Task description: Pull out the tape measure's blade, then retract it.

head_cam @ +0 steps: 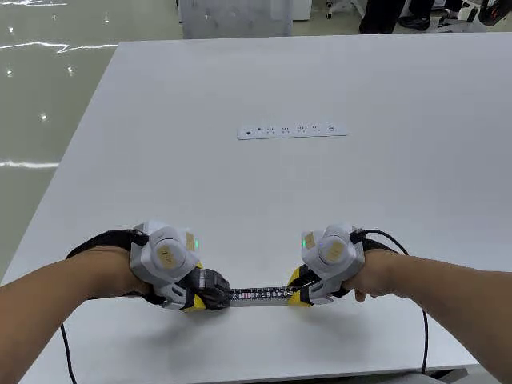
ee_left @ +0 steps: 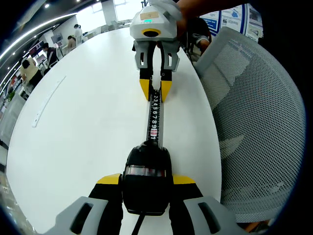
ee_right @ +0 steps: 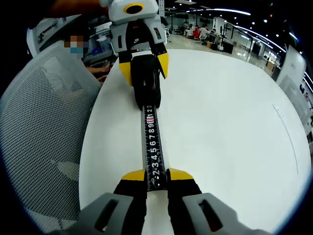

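A: Nearest entry?
B: Left gripper (head_cam: 200, 300), jaws clamped on the black tape measure case (head_cam: 213, 290), by the white table's (head_cam: 336, 80) near edge.
A: Next?
B: Right gripper (head_cam: 296, 296), jaws pinched on the blade (head_cam: 260, 294) at its tip. A short length is drawn out between the grippers, numerals up.
A: Other stock?
B: One white power strip (head_cam: 292, 130), mid-table, well apart.
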